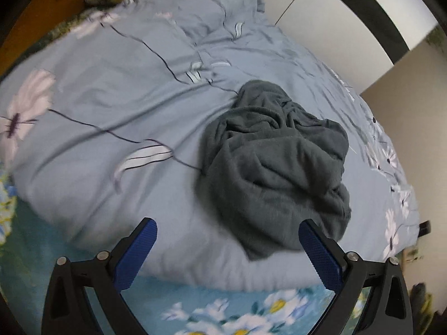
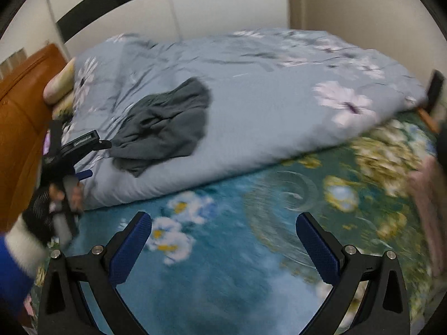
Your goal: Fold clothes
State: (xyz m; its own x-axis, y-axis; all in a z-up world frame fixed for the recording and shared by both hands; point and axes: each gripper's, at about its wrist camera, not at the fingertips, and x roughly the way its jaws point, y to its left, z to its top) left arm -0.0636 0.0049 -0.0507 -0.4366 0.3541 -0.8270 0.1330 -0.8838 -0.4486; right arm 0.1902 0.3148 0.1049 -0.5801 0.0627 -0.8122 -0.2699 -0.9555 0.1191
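Observation:
A crumpled dark grey-green garment [image 1: 276, 164] lies in a heap on the pale blue flowered duvet [image 1: 117, 106]. My left gripper [image 1: 227, 230] hangs open just short of the garment's near edge, its blue pads [image 1: 321, 254] empty. In the right wrist view the same garment [image 2: 167, 125] sits at the left of the duvet [image 2: 265, 103]. My right gripper [image 2: 223, 224] is open and empty over the blue flowered bedsheet [image 2: 223, 265], well away from the garment. The left gripper [image 2: 83, 174] shows at the left edge there, held by a gloved hand [image 2: 53, 203].
An orange-brown headboard [image 2: 19, 128] and a pillow [image 2: 60, 83] stand at the left. White wardrobe doors [image 2: 195, 5] rise behind the bed. A dark object [image 2: 435, 89] sits at the duvet's far right corner. Pink fabric [image 2: 430, 209] is blurred at the right edge.

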